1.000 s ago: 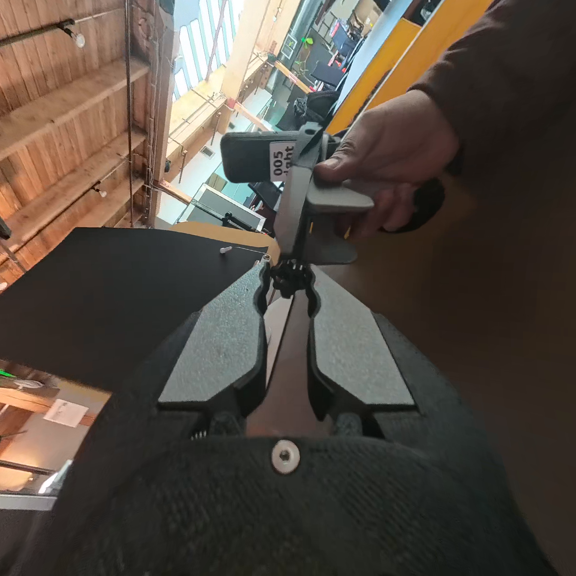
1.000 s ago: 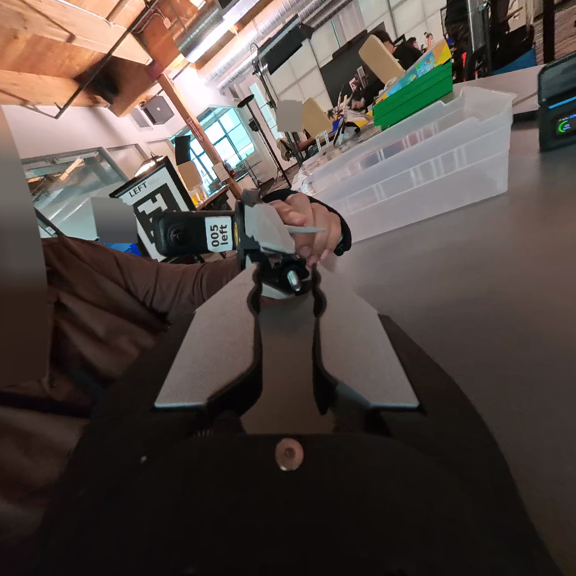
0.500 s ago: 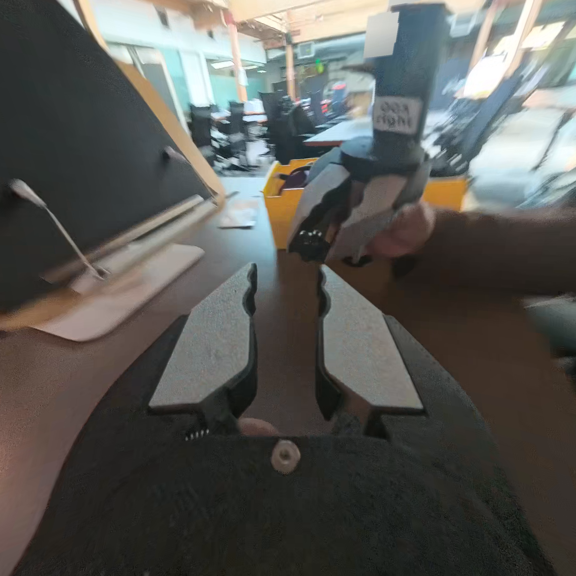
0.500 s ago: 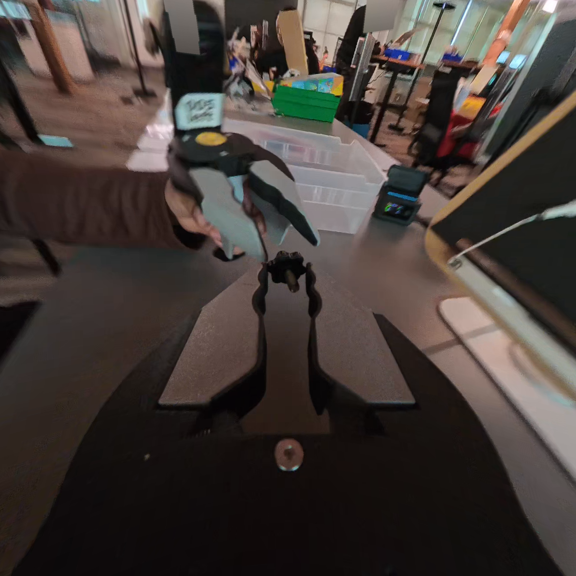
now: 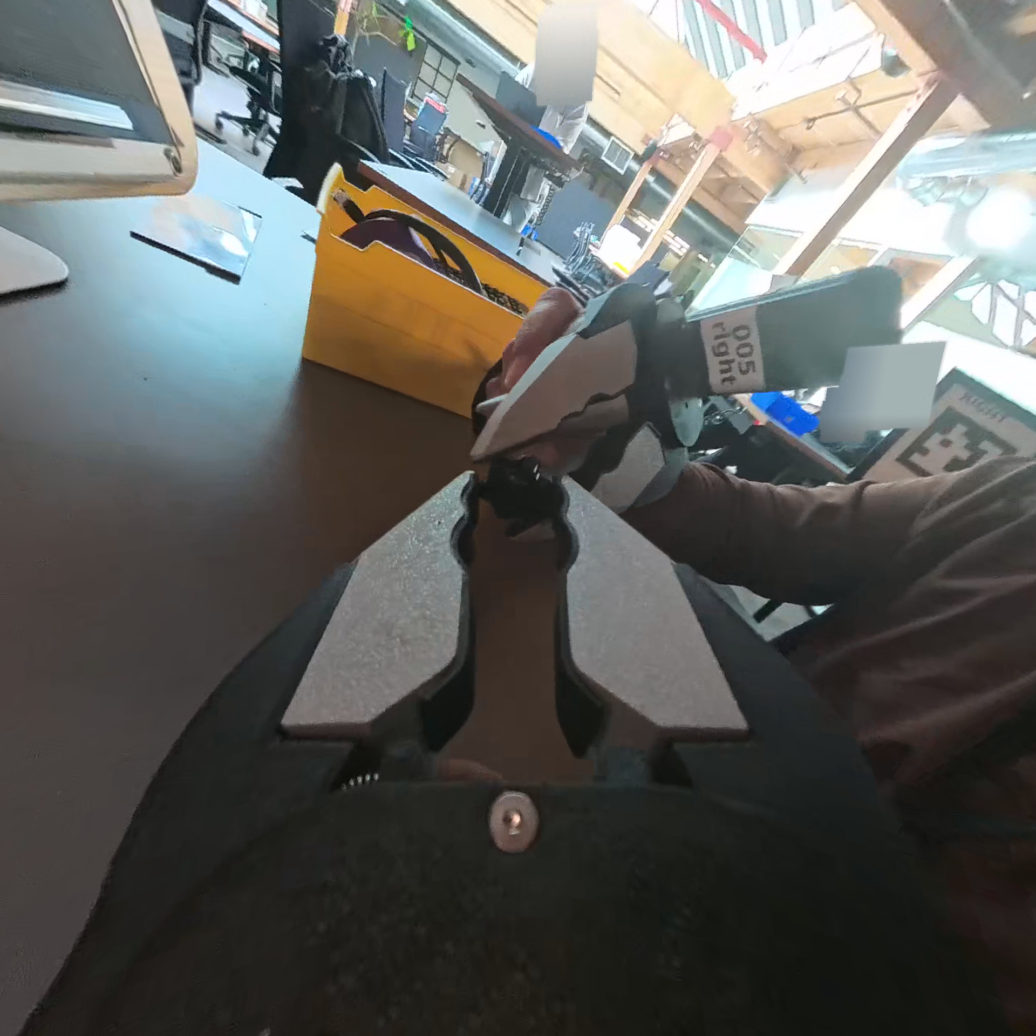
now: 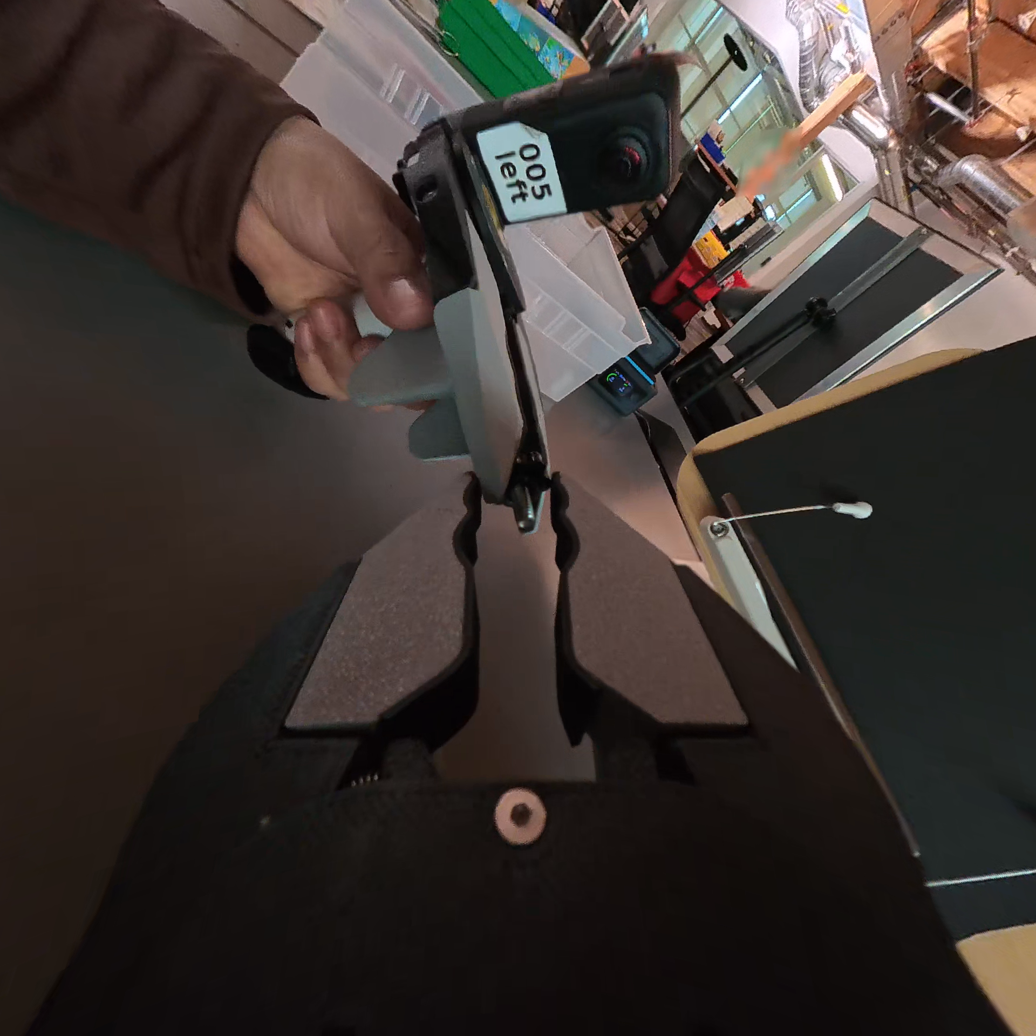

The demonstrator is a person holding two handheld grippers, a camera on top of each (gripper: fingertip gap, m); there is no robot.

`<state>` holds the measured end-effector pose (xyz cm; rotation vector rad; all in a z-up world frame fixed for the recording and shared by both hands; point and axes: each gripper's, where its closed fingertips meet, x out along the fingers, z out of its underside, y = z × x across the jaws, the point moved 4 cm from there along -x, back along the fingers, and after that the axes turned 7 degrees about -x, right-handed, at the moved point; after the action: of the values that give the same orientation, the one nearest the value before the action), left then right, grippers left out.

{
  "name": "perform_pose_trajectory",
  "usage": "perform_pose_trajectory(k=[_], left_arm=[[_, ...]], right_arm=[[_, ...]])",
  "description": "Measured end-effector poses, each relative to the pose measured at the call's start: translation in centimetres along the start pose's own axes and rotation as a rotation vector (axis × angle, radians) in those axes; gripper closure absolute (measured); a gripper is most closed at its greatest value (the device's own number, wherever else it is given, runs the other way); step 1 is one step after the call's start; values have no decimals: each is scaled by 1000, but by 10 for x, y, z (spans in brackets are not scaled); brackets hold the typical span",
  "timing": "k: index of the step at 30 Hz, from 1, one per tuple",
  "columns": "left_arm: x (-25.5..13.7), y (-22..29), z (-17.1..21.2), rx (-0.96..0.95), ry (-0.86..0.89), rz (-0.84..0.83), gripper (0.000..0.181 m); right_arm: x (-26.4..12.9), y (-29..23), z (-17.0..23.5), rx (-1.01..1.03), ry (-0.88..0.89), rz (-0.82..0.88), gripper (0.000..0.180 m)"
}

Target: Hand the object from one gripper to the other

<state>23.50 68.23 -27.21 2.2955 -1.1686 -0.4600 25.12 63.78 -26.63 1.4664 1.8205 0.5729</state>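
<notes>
Object: small black knob with a silver threaded stud. Left tool pinched the knob at its tips. Right tool parted narrowly around the stud; grip uncertain. Both above dark tabletop. Yellow bin held dark cables. Clear tub contents unreadable.

Yellow bin, green box, brown sleeve, dark brown table, grey-padded black tongs
</notes>
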Motion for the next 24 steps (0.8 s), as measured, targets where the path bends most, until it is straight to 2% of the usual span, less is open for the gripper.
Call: perform_pose_trajectory(k=[6,12,16,18,21,24], left_arm=[[-14,-4,-17,175,88,-126,159],[-23,-3,-31,587,147,-400,159],[-18,-6,-25,910,38,-629,159],[-12,-10,-18,1073,-53,-737,159],[-2,-18,-8,1186,-189,-843,159],[4,-16,-5,1260,-237,-887,159]], right_arm=[[-8,12,5,206,38,-42,154],[-9,27,14,629,154,-147,149],[-10,33,24,921,240,-259,146],[-9,35,27,1045,286,-316,136],[-3,33,34,1082,254,-299,128],[4,29,34,1062,208,-279,126]])
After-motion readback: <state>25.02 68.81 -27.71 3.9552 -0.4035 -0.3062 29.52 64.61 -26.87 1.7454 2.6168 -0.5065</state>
